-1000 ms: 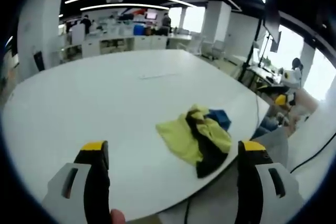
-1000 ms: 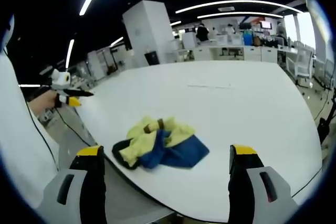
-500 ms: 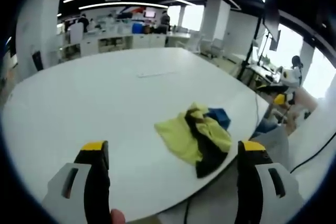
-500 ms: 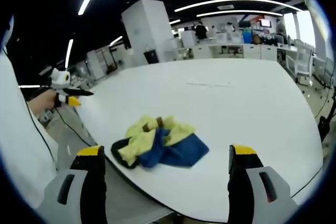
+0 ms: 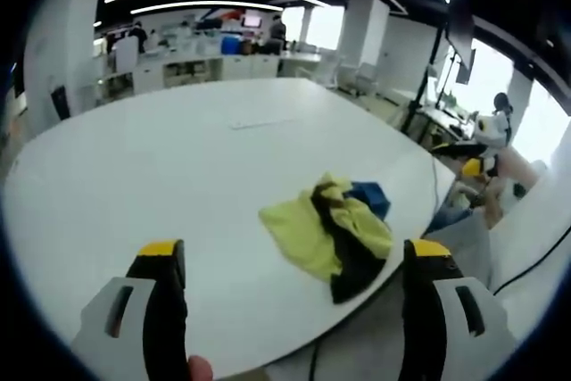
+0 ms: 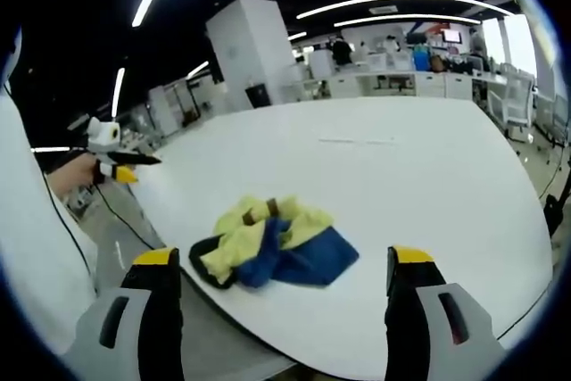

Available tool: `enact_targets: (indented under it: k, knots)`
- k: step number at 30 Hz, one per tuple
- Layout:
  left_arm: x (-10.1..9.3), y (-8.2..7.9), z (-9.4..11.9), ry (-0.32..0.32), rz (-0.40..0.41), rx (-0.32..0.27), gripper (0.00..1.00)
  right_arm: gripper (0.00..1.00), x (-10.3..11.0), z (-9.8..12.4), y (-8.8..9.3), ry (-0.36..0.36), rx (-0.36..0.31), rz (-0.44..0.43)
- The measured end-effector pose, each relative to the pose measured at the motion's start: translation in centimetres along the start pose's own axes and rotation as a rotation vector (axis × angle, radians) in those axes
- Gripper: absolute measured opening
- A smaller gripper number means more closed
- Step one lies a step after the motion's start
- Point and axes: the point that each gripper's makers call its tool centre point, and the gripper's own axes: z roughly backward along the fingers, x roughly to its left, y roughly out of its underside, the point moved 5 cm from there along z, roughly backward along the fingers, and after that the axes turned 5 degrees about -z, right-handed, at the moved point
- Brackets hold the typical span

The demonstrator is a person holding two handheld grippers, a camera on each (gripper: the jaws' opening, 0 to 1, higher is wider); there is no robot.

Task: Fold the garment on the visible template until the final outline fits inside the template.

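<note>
Left tongs (image 5: pixel 290 260) apart and empty, held off the near edge of the desk (image 5: pixel 161 167); right tongs (image 6: pixel 281 265) likewise apart, nothing between the jaws, also short of the desk rim. Garment (image 5: pixel 332 231), a crumpled heap of yellow, blue and black cloth, lying at the very rim of the desk, black part just over the edge in the left gripper view.

Biggest risk: dragging the heap toward the person and tipping it off the rim, since part already hangs there. Likely cause: a pinch on the hanging black corner, or a pull outward instead of inward. Second risk: grabbing several bunched layers at once, so no clean spread follows. No template outline made out near the garment; only a faint line (image 6: pixel 357 141) far across the desk, too small to judge.

Plenty of bare white surface beyond the garment for sliding it inward and flattening. Cable (image 6: pixel 111 207) hanging beside the desk edge, worth avoiding.
</note>
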Motion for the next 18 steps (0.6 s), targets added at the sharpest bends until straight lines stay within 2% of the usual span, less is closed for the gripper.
enact_targets:
  k: [18]
  knots:
    - [-0.3,0.2,-1.2,0.023,-0.001,0.024,0.97,0.91,-0.4,-0.5,0.5,0.000,0.011,-0.025]
